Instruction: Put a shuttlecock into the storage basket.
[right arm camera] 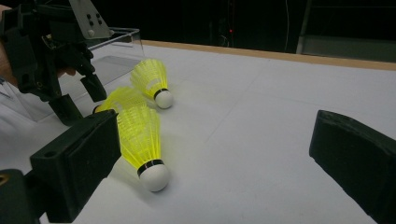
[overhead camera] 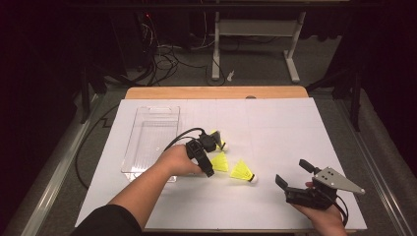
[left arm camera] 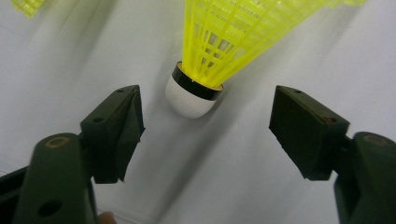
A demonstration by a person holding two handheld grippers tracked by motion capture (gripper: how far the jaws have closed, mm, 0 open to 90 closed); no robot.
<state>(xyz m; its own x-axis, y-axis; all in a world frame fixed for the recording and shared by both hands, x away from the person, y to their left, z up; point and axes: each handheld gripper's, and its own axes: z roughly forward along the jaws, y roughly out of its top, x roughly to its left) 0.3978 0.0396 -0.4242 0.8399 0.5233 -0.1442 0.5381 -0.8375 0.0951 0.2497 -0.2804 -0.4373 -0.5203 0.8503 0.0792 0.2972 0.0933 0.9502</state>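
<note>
The left gripper has its jaws spread with the white cork head of a yellow shuttlecock lying between them on the white table sheet. Neither pad touches the cork; there is bare sheet on both sides. The gripper looks set to take the shuttlecock by its firm cork end rather than by the flimsy mesh skirt, which fans away ahead of the jaws.

From above, the same gripper points down at the middle one of three shuttlecocks. A second shuttlecock lies just beside it toward the right hand, and a third lies just beyond it, partly hidden by the gripper body.

To the far side of the left hand stands a clear plastic bin. It seems to hold nothing, though its transparent walls make that hard to confirm. It is probably where the shuttlecocks are to go.

The right gripper rests well apart at the table's near edge, its jaws wide and gripping nothing, facing the shuttlecocks.
</note>
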